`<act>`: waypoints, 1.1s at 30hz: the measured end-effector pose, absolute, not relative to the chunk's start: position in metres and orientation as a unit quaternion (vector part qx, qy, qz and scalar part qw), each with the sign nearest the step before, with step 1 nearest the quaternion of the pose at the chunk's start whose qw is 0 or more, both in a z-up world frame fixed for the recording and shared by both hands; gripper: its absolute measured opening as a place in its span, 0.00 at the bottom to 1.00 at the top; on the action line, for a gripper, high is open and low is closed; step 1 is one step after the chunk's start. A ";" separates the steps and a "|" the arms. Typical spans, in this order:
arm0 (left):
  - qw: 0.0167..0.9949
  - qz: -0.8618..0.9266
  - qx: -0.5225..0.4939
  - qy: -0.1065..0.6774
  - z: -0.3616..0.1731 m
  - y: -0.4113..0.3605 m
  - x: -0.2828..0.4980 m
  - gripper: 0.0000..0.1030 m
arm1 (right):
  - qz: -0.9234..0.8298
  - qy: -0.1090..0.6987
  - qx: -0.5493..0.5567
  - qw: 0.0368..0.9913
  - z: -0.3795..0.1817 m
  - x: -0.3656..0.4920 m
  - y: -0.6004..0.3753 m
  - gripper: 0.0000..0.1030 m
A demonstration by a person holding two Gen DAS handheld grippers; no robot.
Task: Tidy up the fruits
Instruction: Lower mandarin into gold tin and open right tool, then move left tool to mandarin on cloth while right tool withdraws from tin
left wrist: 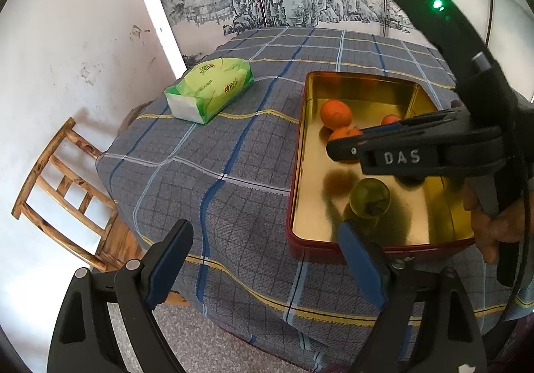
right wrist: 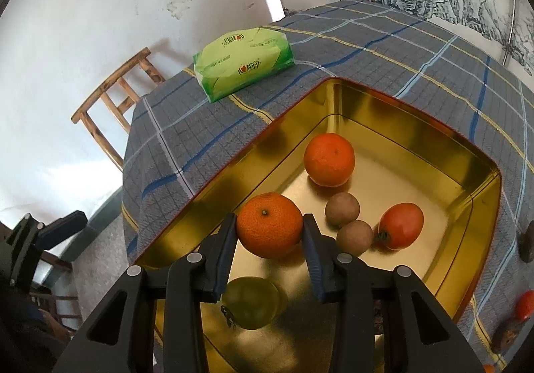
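Note:
A gold-lined tin point(right wrist: 383, 99) with a red rim point(left wrist: 302, 139) sits on the checked tablecloth. My right gripper point(right wrist: 269, 219) is shut on a tangerine point(right wrist: 268, 229), holding it above the tin floor over its shadow; from the left wrist view the right gripper point(left wrist: 347, 139) reaches in from the right. Inside the tin lie another tangerine point(right wrist: 328, 159), two brown longans point(right wrist: 342, 209), a red-orange fruit point(right wrist: 400, 225) and a green fruit point(right wrist: 250, 303). My left gripper point(left wrist: 263, 229) hangs open with nothing in it, near the tin's front left corner.
A green tissue pack point(left wrist: 210, 89) lies on the cloth left of the tin. A wooden chair point(left wrist: 63, 193) stands by the wall beyond the table's left edge. An orange fruit point(right wrist: 525, 304) and a dark object point(right wrist: 527, 244) lie on the cloth right of the tin.

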State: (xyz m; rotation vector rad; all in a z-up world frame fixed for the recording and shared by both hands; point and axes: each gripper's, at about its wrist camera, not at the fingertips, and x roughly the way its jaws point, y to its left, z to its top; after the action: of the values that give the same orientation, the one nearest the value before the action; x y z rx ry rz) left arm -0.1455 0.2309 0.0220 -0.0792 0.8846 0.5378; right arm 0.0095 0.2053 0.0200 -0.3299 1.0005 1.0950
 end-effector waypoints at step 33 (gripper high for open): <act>0.877 0.234 0.026 0.419 0.050 0.176 -0.131 0.89 | 0.399 0.357 -0.069 0.842 0.055 0.035 -0.030 0.41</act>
State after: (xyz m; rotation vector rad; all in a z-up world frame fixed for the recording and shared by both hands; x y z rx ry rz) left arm -0.1308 0.1756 0.0500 0.0552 0.8735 0.4876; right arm 0.0348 -0.0303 0.0549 -0.1456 0.7533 0.8433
